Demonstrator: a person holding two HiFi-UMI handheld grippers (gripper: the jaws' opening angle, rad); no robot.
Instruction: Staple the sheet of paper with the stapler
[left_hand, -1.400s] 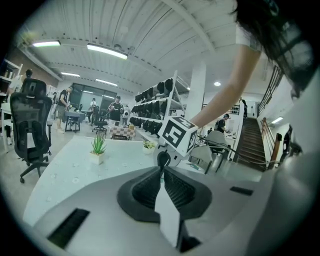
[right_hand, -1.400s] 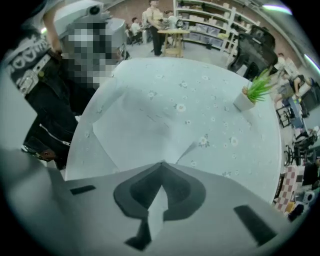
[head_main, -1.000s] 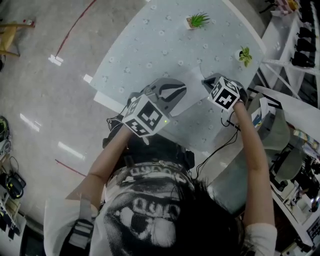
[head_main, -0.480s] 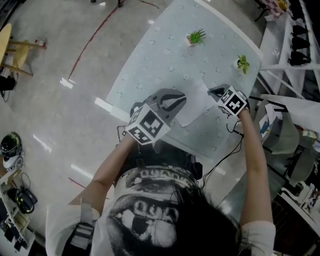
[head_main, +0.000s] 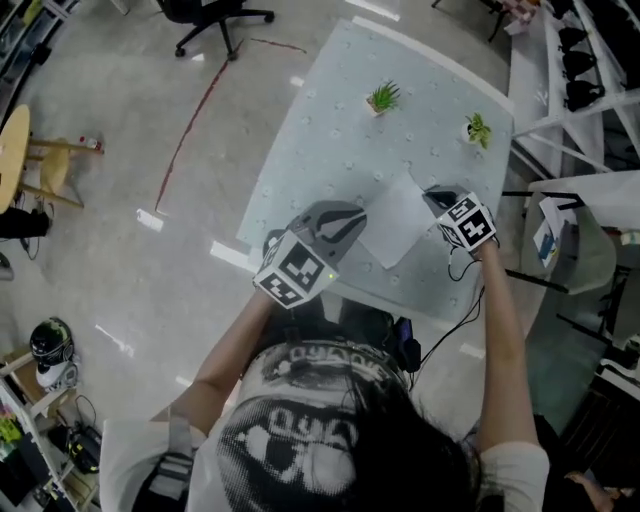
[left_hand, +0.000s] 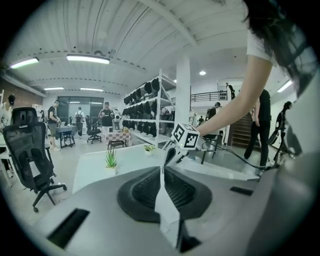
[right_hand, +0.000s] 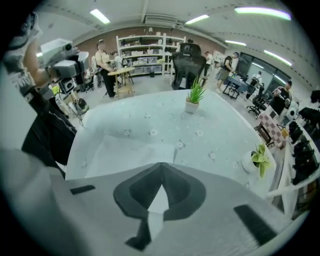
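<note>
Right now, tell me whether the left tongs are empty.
No, the left tongs are shut on the sheet of paper, its edge pinched between them.

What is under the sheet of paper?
Only the table, with its flowered top, shows around the sheet of paper. The patch right beneath the sheet is covered, so anything lying there cannot be seen.

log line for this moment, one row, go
left tongs: shut on white paper sheet | right tongs: shut on same sheet, opposite side | sheet: spans between both, over pale flower-print table
</note>
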